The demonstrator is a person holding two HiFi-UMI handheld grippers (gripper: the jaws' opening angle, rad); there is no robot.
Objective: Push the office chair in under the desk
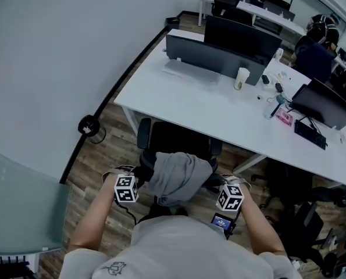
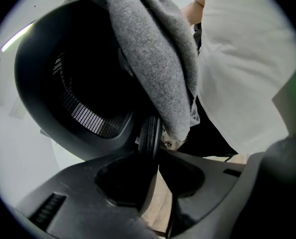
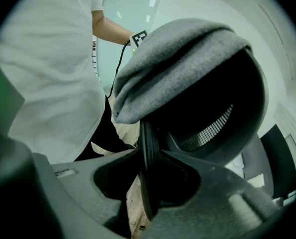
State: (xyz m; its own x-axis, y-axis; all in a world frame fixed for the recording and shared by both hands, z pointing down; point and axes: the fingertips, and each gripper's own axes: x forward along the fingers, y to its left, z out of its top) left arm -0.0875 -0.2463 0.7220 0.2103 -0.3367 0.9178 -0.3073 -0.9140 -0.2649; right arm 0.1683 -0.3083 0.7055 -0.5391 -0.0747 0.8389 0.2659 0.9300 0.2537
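Toward the desk edge the office chair is faced, clamped at both sides by left gripper and right gripper; floor is left open leftward.

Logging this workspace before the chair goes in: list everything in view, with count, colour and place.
desk: one, white, long, straight ahead
office chair: one, black, at the desk's near edge
garment: one, grey, draped over the chair's backrest
monitors: at least three, dark, on the desk
cup: one, white, beside the monitors
keyboard: one, black, desk's right end
seated person: one, dark top, desk's far side
left gripper: one, dark grey, shut on the backrest's edge
right gripper: one, dark grey, shut on the backrest's other edge
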